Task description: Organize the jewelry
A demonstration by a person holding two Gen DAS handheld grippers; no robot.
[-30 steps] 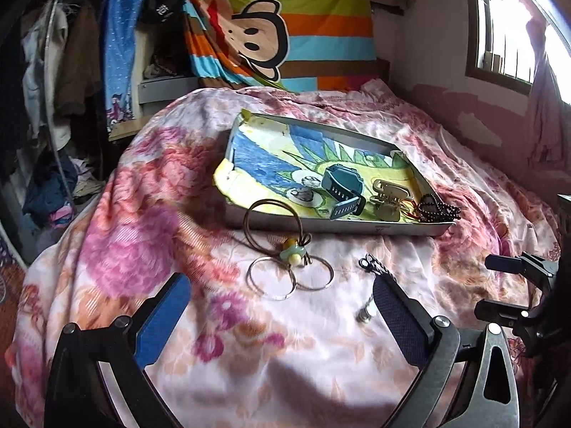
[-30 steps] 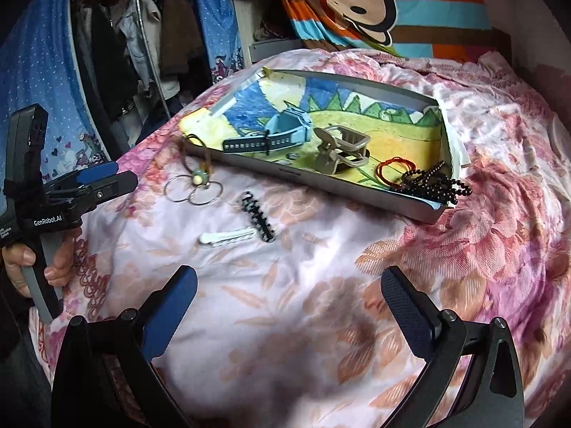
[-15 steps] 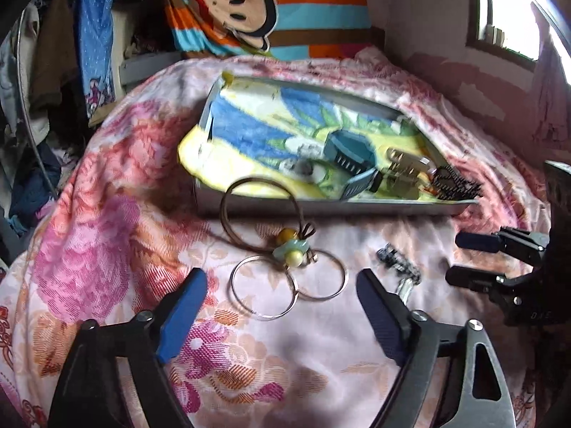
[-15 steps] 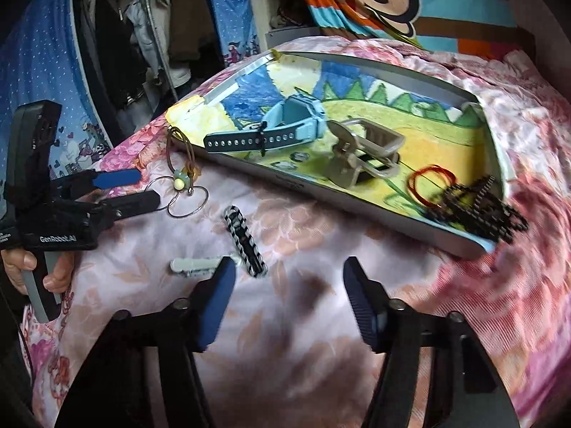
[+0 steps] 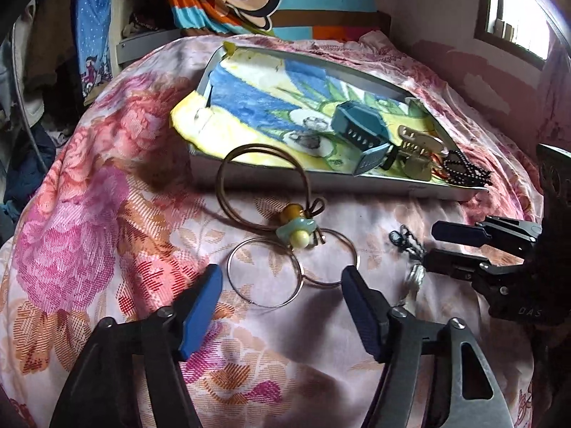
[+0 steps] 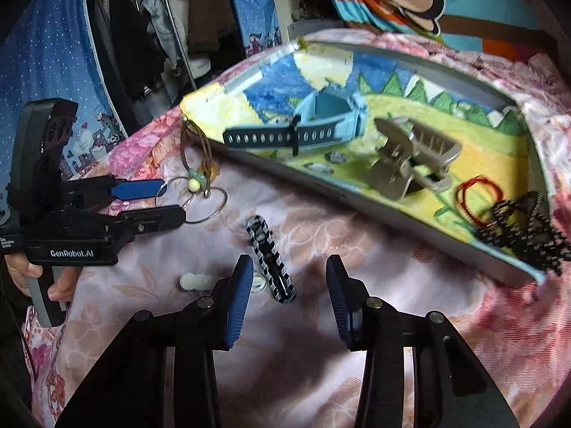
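A brown cord with beads (image 5: 296, 228) and two silver rings (image 5: 266, 274) lies on the floral bed cover. My left gripper (image 5: 282, 273) hovers over the rings, its jaws closing, the rings between the tips but not pinched. It shows in the right wrist view as the left gripper (image 6: 150, 203). A black-and-white hair clip (image 6: 269, 260) lies between the closing tips of my right gripper (image 6: 289, 265), close to the left finger (image 6: 239, 285), not gripped. The right gripper (image 5: 456, 246) also shows at the left view's right edge. A white clip (image 6: 194, 281) lies beside it.
A shallow tray (image 5: 321, 182) lined with a drawing holds a blue watch (image 6: 321, 128), a beige claw clip (image 6: 414, 153), a red hair tie (image 6: 478, 196) and black beads (image 6: 517, 228). Hanging clothes (image 6: 160, 35) are at the left beyond the bed edge. A person's hand (image 6: 21, 271) holds the left gripper.
Both grippers came forward and lower towards the bed, and both pairs of jaws narrowed. The rings now sit between the left tips, the patterned clip between the right tips.
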